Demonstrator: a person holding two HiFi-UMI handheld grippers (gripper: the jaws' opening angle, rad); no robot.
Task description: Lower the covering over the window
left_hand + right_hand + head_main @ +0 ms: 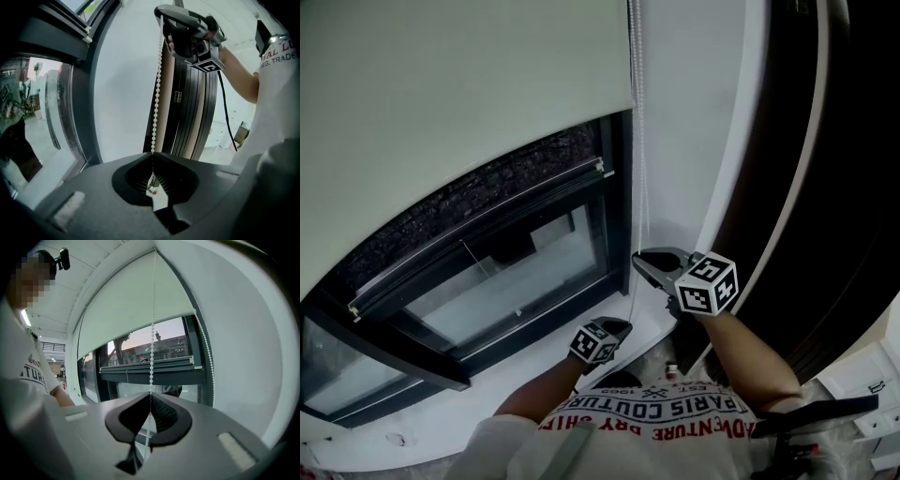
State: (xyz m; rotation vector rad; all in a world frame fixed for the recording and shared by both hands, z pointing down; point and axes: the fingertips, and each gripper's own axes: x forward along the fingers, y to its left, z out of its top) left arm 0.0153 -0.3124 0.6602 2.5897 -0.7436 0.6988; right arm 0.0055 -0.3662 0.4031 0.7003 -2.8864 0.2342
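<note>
Window corner with white walls [694, 112] and a dark frame, that's our spot. Our blind [459, 103] fills the head view from 9 round to 12 o'clock. It's rolled only partway down, so the window [516, 272] glass below its bottom edge is uncovered out toward 7 o'clock. The bead chain [637, 141] drops from 12 o'clock, just beside the blind's right edge. Our right claw [642, 264] is at about 4 o'clock and is the higher of the two. In the right gripper view its jaws are pinched together on one strand of the chain, while the other strand hangs free at 3 o'clock along the frame. Our left claw [622, 325] is lower, near 6 o'clock over the white sill [652, 323]. It's clamped tight on the chain too, and in the left gripper view that strand runs straight up to the right claw at 12 o'clock.
</note>
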